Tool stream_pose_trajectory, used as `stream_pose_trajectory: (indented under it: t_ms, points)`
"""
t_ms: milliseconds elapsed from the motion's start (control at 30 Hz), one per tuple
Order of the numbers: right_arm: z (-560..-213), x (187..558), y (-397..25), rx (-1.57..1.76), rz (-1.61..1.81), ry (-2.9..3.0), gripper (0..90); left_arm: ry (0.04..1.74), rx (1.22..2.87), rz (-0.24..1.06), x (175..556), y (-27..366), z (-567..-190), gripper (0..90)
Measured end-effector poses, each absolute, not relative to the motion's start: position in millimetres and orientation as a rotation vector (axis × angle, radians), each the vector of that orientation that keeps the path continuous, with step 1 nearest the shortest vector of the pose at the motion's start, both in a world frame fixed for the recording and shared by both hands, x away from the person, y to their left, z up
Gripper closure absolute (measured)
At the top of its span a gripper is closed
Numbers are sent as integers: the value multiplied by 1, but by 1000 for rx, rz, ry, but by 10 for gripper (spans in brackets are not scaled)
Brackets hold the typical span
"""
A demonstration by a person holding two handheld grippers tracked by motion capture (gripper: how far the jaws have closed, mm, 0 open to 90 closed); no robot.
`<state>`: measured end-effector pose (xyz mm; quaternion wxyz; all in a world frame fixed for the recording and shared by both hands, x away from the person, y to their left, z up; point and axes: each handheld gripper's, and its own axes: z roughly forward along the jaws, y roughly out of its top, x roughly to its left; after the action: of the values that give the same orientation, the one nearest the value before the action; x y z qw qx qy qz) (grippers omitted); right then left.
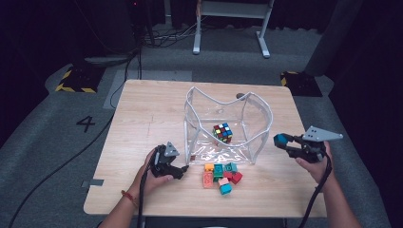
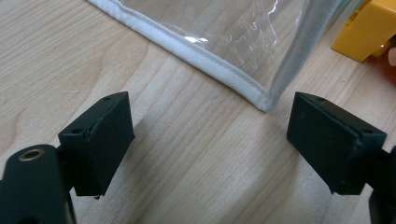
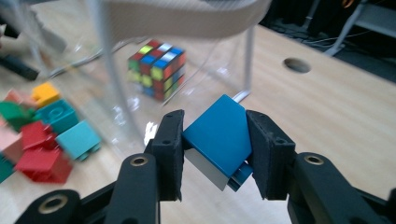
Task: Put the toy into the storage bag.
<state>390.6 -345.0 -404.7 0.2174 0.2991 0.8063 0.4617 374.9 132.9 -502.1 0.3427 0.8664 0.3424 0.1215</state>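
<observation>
A clear plastic bag point(image 1: 228, 126) with white trim stands open in the middle of the table, with a colourful puzzle cube point(image 1: 222, 132) inside. A pile of toy blocks point(image 1: 221, 175) lies just in front of it. My right gripper point(image 1: 283, 141) hovers right of the bag, shut on a blue block point(image 3: 219, 137), and the puzzle cube point(image 3: 158, 70) shows through the bag wall beyond it. My left gripper point(image 1: 183, 169) rests low on the table, open, its jaws point(image 2: 210, 142) empty and facing the bag's near left corner point(image 2: 264, 100). A yellow block point(image 2: 369, 28) lies just past that corner.
The wooden table point(image 1: 142, 114) has bare room left and behind the bag. A round hole point(image 3: 297, 65) sits in the tabletop near the far edge. Cables trail from both grippers over the front edge. A white desk frame point(image 1: 233, 23) stands on the floor beyond.
</observation>
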Motion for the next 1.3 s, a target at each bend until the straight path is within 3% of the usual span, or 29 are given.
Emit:
stream_pose_trajectory:
  t_ms: [433,1300]
  points:
    - [-345,436,-340,849,1280,2129,601,890,2252,316,375,133,-502,148]
    - [-278,453,-299,699,1368,2131,601,882,2255,312,376,133,-502,146]
